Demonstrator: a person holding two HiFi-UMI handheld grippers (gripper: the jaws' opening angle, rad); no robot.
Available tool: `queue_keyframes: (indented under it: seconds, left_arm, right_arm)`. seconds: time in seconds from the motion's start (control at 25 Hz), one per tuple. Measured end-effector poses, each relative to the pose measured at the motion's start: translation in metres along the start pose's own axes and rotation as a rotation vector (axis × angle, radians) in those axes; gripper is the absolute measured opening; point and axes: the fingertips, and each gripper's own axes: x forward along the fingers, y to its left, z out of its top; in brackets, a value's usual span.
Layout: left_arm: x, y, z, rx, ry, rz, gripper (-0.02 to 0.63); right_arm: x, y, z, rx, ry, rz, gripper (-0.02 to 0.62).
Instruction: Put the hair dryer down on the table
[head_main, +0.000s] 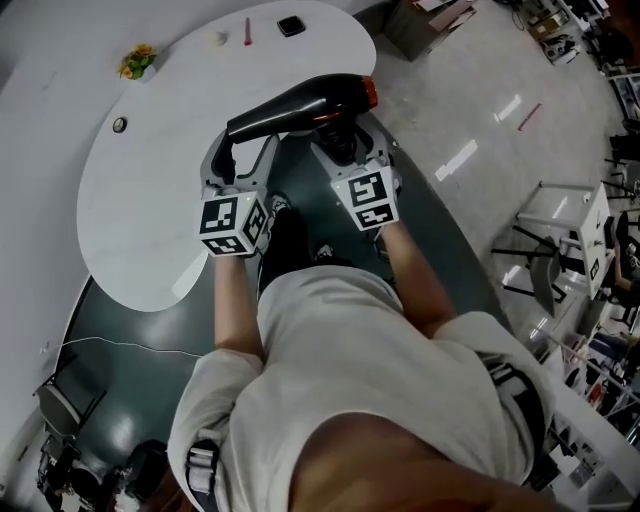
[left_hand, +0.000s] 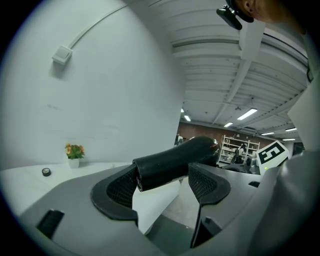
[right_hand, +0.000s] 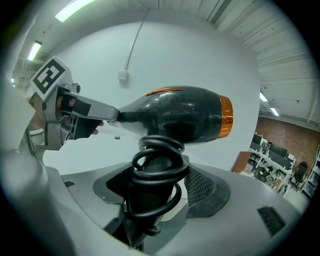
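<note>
You are holding the hair dryer (head_main: 300, 105) aloft over the edge of the table (head_main: 140, 220), upper centre of the head view, left tongs (head_main: 240, 150) clamping its narrow end, right tongs (head_main: 347, 140) clamping its cord-wrapped handle (both tight), so the move ahead is probably lowering it level, then releasing.

Big open lab or workshop hall, not a home. Polished grey floor (head_main: 470, 100), ribbed ceiling (left_hand: 225, 65) with strip lights (left_hand: 247, 114), brick back wall (right_hand: 287, 131), storage racks (left_hand: 231, 146) far off. Cardboard boxes (head_main: 430, 20) and a white metal frame (head_main: 565, 215) stand on the floor. White curved surface (head_main: 150, 200) with small potted flowers (head_main: 137, 62).
</note>
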Motion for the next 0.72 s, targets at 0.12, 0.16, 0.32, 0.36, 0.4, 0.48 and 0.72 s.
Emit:
queue_keyframes:
  seconds: [0.12,0.16,0.32,0.36,0.4,0.48,0.72]
  left_arm:
    - [0.017,0.017,-0.008,-0.021,0.017,-0.001,0.322]
    - [0.021,0.022,-0.011,-0.028,0.023,0.0,0.322]
    - [0.039,0.039,-0.02,-0.046,0.047,0.003,0.321]
    - [0.044,0.044,-0.023,-0.048,0.053,0.005,0.322]
    - [0.048,0.049,-0.025,-0.051,0.059,0.008,0.321]
    - [0.054,0.058,-0.03,-0.056,0.066,0.014,0.321]
    - [0.069,0.08,-0.038,-0.075,0.092,0.014,0.322]
  right_arm:
    - [0.023,-0.003,-0.005,0.002,0.025,0.005,0.305]
    - [0.029,-0.003,-0.006,0.001,0.032,0.007,0.305]
    - [0.053,-0.007,-0.012,0.002,0.058,0.02,0.305]
    - [0.06,-0.008,-0.014,0.004,0.064,0.024,0.305]
    - [0.067,-0.008,-0.015,0.006,0.07,0.028,0.305]
    - [0.079,-0.007,-0.017,0.008,0.078,0.035,0.305]
    - [0.103,-0.006,-0.02,0.022,0.107,0.046,0.305]
